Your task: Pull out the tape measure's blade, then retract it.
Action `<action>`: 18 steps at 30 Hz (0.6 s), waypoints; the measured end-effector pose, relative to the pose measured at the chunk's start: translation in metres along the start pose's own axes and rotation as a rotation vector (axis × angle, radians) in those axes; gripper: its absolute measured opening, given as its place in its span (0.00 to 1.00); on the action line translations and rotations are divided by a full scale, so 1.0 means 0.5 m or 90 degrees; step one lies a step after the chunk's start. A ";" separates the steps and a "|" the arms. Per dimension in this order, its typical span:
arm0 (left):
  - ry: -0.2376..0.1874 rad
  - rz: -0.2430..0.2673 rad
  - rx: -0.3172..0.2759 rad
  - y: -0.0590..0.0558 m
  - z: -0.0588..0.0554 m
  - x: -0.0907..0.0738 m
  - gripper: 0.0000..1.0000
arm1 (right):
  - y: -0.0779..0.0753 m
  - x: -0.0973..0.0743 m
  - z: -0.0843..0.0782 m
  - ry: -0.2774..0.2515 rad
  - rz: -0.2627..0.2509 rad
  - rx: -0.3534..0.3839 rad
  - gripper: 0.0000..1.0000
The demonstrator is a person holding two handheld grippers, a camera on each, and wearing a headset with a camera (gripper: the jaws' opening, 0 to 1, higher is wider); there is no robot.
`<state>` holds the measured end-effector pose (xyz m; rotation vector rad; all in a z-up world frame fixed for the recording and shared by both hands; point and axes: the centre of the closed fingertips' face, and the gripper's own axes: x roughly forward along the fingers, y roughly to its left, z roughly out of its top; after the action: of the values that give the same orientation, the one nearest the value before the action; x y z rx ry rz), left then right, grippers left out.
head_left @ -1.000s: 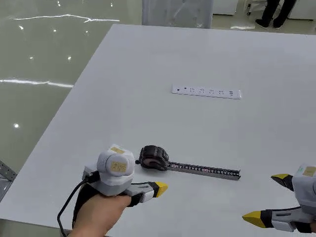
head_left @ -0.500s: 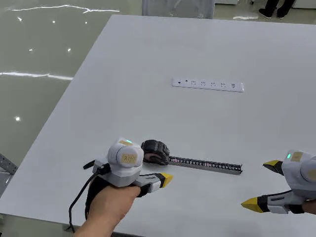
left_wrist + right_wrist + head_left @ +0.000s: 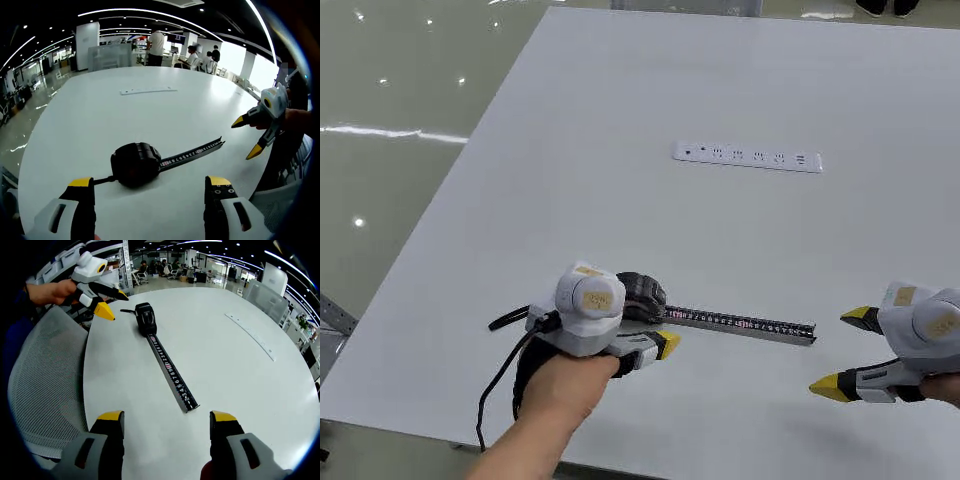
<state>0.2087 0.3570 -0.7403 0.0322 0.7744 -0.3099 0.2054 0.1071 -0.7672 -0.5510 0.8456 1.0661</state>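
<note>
A black tape measure (image 3: pixel 642 297) lies on the white table (image 3: pixel 620 150), its blade (image 3: pixel 740 323) pulled out to the right and flat on the surface. My left gripper (image 3: pixel 658 330) is open just in front of the case, with the case (image 3: pixel 136 163) between and slightly ahead of its yellow tips, not touching. My right gripper (image 3: pixel 841 350) is open a little right of the blade's end (image 3: pixel 190 405), empty. In the right gripper view the case (image 3: pixel 145 317) sits far up the blade, beside the left gripper (image 3: pixel 107 302).
A white power strip (image 3: pixel 747 157) lies farther back on the table. The table's near edge runs just under both hands. A grey mesh chair (image 3: pixel 45 380) stands off the table edge. People stand far off in the hall.
My left gripper has moved forward and right until its tips flank the tape case. The right gripper has edged up toward the blade's end. The blade's length looks unchanged.
</note>
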 end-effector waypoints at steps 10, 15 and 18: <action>0.013 0.012 -0.002 0.006 -0.003 0.033 0.85 | -0.018 0.033 -0.012 0.028 0.022 -0.046 0.63; 0.014 0.022 -0.007 0.013 -0.002 0.047 0.84 | -0.030 0.051 -0.024 0.044 0.036 -0.069 0.62; 0.012 0.024 -0.013 0.014 0.002 0.057 0.82 | -0.042 0.060 -0.029 0.047 0.040 -0.087 0.56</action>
<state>0.2304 0.3559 -0.7597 0.0307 0.7952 -0.2662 0.2269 0.1039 -0.8000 -0.6862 0.8628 1.1728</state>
